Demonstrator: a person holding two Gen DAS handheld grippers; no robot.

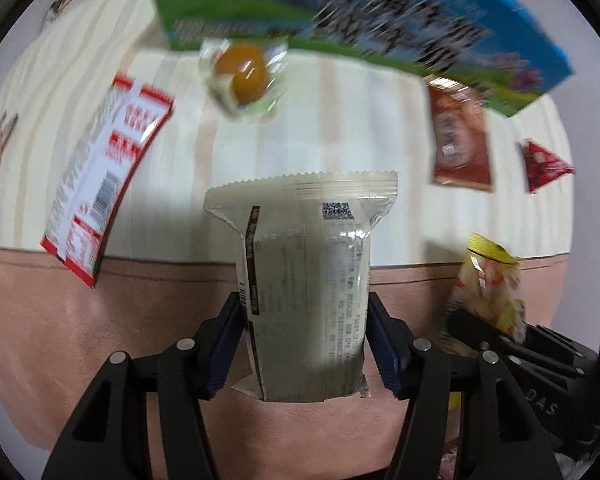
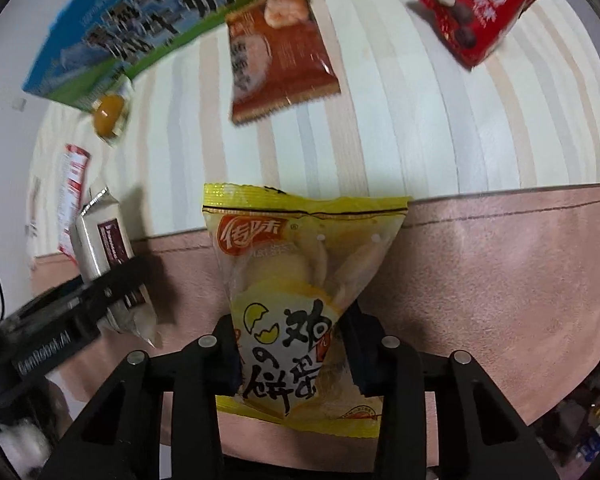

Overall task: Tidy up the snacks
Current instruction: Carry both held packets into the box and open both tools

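Both grippers are clamped on snack packets above a pink suede-like mat [image 2: 500, 300] that meets a cream striped tablecloth [image 1: 340, 120]. At the far edge of the cloth lies the biggest item, a blue-and-green carton [image 1: 380, 12] with dark lettering, blurred in both views.

Left gripper [image 1: 306, 344] has its blue-padded fingers [image 1: 224, 344] pressed against both sides of a pale cream packet [image 1: 304, 280], held upright with its serrated seal on top and its printed back panel facing the camera. Right gripper [image 2: 296, 354] pinches the lower half of a yellow cracker bag [image 2: 300, 280], also upright, round pale crackers showing through its clear window. Each tool appears at the edge of the other's view, so the two are side by side over the mat.

On the cloth, a long red-and-white wrapper [image 1: 100, 184] lies at the left, its near end reaching over the mat's edge. A brown-orange sachet [image 2: 278, 48] rests just in front of the carton, and a red triangular packet [image 2: 474, 18] sits apart to its right. Smallest is a clear wrapper holding an amber ball-shaped sweet [image 1: 244, 74], just beside the carton's left end.
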